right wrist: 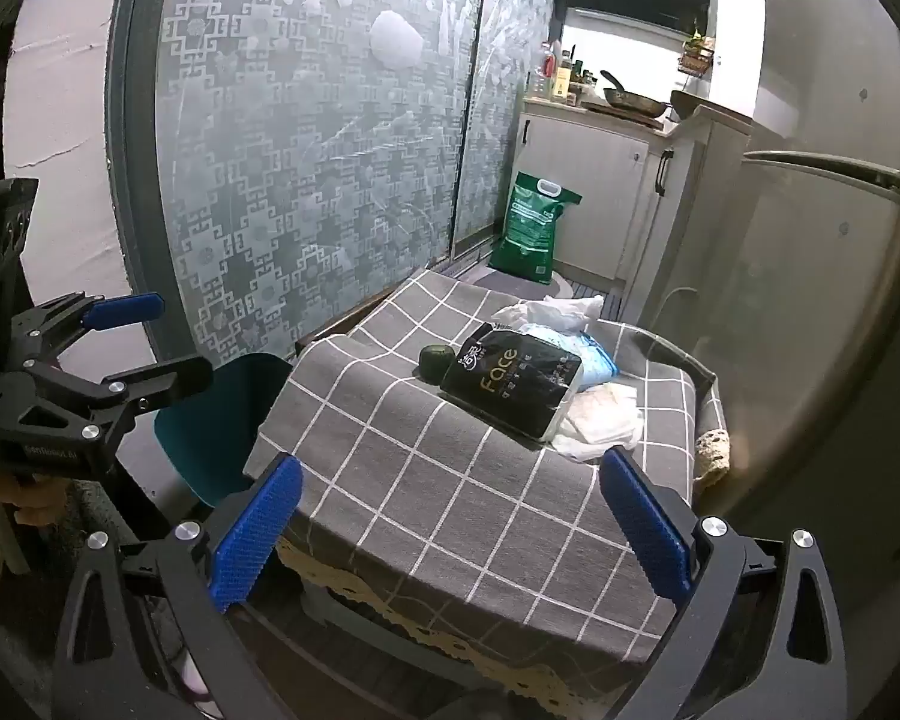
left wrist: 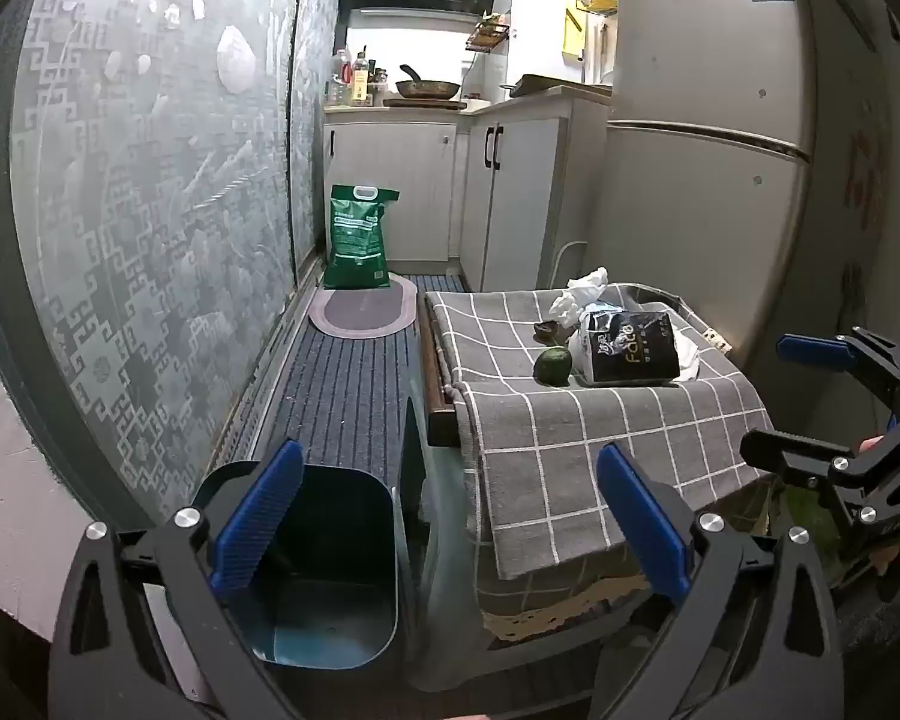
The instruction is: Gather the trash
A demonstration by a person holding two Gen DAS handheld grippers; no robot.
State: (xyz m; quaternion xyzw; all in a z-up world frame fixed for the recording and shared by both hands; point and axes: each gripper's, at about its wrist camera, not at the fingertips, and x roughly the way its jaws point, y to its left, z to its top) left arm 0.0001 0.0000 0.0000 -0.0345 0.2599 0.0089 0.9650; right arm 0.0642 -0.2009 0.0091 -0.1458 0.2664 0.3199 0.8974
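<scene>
A small table under a grey checked cloth (left wrist: 546,438) (right wrist: 450,468) holds a black "Face" tissue pack (left wrist: 630,351) (right wrist: 510,387), a green round fruit (left wrist: 553,366) (right wrist: 435,357), a small brown scrap (left wrist: 547,331), crumpled white tissue (left wrist: 582,294) (right wrist: 552,312) and white paper (right wrist: 600,420). An open teal bin (left wrist: 330,570) (right wrist: 222,420) stands on the floor to the table's left. My left gripper (left wrist: 450,522) (right wrist: 156,342) hovers open over the bin's edge. My right gripper (right wrist: 450,531) (left wrist: 792,402) hangs open over the table's near edge. Neither holds anything.
A patterned glass sliding door (left wrist: 150,210) runs along the left. A fridge (left wrist: 708,120) stands right of the table. Beyond are white cabinets (left wrist: 510,180), a green bag (left wrist: 357,237) on the floor and an oval mat (left wrist: 363,312) on striped carpet.
</scene>
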